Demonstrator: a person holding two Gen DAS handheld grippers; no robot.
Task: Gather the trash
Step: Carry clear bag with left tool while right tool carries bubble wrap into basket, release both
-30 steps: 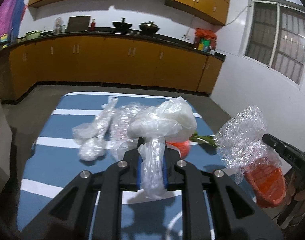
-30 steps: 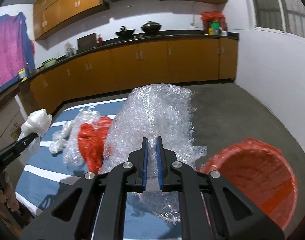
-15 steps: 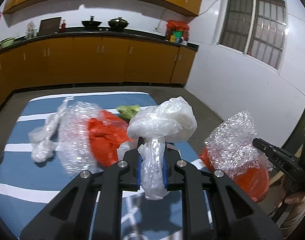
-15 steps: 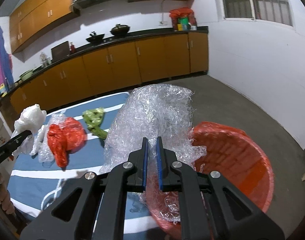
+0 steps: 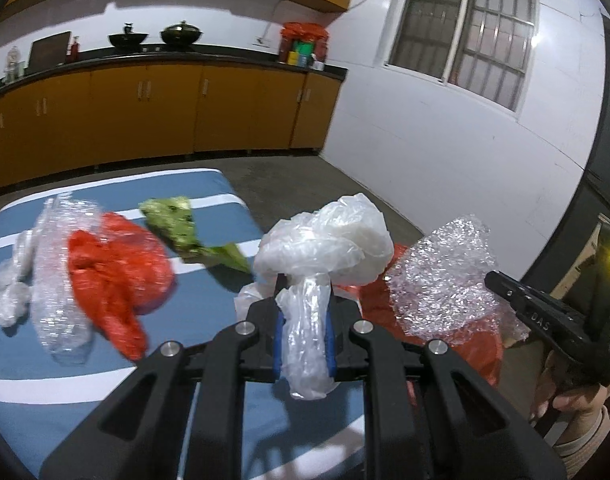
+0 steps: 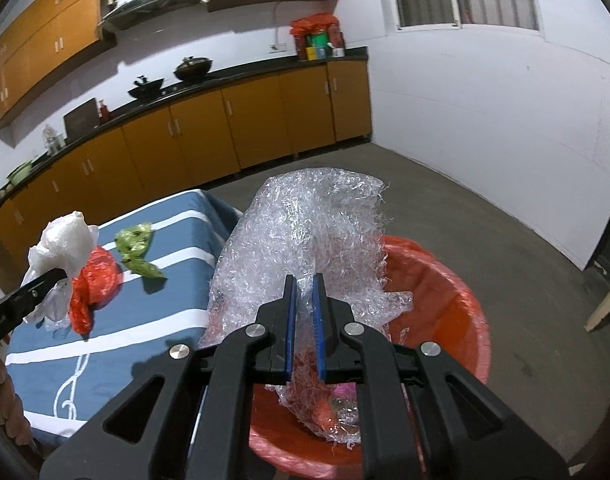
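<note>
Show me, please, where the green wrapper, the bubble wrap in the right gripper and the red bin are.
green wrapper (image 5: 173, 222): left wrist view, on its crumpled upper part.
bubble wrap (image 6: 317, 224): right wrist view, on the middle of the sheet.
red bin (image 6: 461, 300): right wrist view, on its far right rim.

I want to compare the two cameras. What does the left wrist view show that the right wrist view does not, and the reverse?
Only the left wrist view shows the clear bubble wrap lying on the table beside the red bag, and the small clear wad at its left.

Only the right wrist view shows the inside of the red bin, with small trash at its bottom.

Both show the left gripper shut on the white plastic bag, the right gripper shut on the bubble wrap sheet, the red bag and the green wrapper.
</note>
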